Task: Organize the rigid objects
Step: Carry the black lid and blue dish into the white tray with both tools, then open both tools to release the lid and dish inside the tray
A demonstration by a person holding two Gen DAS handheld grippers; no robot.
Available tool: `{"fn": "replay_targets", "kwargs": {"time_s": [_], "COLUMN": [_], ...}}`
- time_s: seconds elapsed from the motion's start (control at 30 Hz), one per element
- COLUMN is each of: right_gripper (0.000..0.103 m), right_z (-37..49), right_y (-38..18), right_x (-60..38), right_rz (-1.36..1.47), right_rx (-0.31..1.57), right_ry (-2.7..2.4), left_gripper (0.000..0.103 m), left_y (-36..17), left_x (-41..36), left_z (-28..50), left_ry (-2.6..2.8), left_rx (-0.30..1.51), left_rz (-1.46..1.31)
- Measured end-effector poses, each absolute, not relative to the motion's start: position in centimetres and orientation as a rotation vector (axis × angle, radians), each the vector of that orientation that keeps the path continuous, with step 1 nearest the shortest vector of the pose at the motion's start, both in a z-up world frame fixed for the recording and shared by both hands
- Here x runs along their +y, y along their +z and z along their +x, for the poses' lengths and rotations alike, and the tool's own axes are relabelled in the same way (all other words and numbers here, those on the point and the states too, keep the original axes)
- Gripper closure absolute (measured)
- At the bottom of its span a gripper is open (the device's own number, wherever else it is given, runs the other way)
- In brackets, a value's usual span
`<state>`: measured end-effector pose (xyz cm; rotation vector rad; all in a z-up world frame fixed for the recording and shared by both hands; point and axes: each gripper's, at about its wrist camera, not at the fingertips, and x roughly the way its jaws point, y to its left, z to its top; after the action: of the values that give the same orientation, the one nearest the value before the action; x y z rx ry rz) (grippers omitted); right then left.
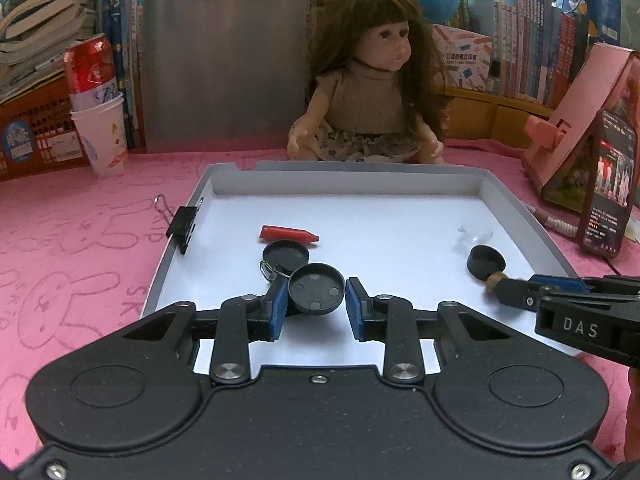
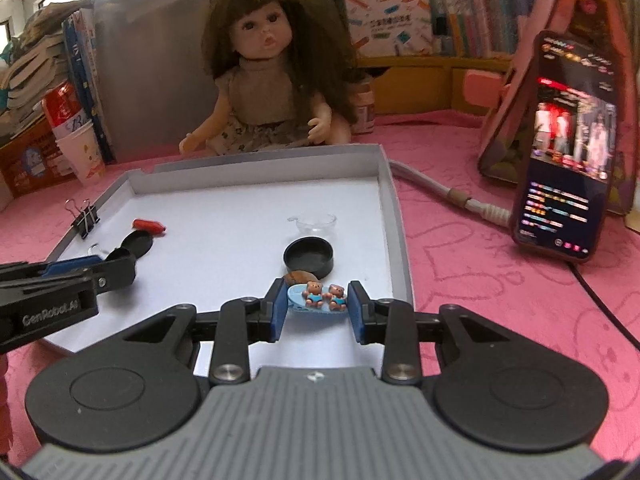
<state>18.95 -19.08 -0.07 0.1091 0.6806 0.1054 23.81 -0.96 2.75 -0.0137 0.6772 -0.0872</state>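
Inside the white tray [image 1: 504, 196], a red crayon [image 1: 289, 235] lies left of centre, long axis across, tip pointing right. Nearer the tray's front edge, the left gripper [image 1: 316, 300] pinches a round black lid [image 1: 317, 289]. Toward the tray's right wall, the right gripper [image 2: 318, 305] clamps a blue oval bear charm [image 2: 320, 298], long axis crosswise.

Black round lid [image 1: 317, 289] between left hand-held gripper [image 1: 316, 304] pads
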Motion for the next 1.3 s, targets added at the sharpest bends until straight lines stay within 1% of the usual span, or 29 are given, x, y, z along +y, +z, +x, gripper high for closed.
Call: {"fn": "replay_targets", "kwargs": {"time_s": [0.17, 0.43, 0.73, 1.03, 1.07, 1.1, 1.13, 1.2, 1.3], "right_gripper": [0.066, 0.066, 0.063, 0.062, 0.054, 0.046, 0.045, 0.034, 0.026], "right_z": [21.4, 23.9, 24.6, 23.8, 23.7, 23.7, 23.6, 23.2, 22.2], "right_y": [1.1, 2.0, 0.9, 1.4, 1.4, 1.4, 1.4, 1.6, 2.0], "right_x": [-20.4, -21.2, -20.9, -20.6, -20.5, -20.4, -20.4, -20.5, -20.5], "right_rz": [0.192, 0.236, 0.21, 0.169, 0.154, 0.145, 0.142, 0.162, 0.174], "right_rx": [0.767, 0.815, 0.853, 0.887, 0.887, 0.882, 0.872, 0.848, 0.8], "right_ry": [0.132, 0.113, 0.108, 0.116, 0.115, 0.112, 0.113, 0.132, 0.155], "left_gripper": [0.074, 0.074, 0.074, 0.073, 0.072, 0.066, 0.059, 0.054, 0.041], "left_y": [3.5, 3.5, 2.2, 2.1, 2.1, 2.1, 2.2, 2.5, 3.2], "left_x": [-0.4, -0.6, -1.7, -1.9, -2.0, -2.0, -2.0, -1.7, -1.6], "left_z": [26.5, 28.6, 28.2, 27.7, 27.7, 27.6, 27.4, 26.9, 25.6], "left_ry": [-0.094, -0.132, -0.165, -0.168, -0.164, -0.162, -0.163, -0.176, -0.195], "left_rx": [0.733, 0.783, 0.812, 0.794, 0.791, 0.788, 0.785, 0.774, 0.742], "left_rz": [-0.052, -0.094, -0.071, -0.024, -0.015, -0.008, -0.009, -0.021, -0.008]}}
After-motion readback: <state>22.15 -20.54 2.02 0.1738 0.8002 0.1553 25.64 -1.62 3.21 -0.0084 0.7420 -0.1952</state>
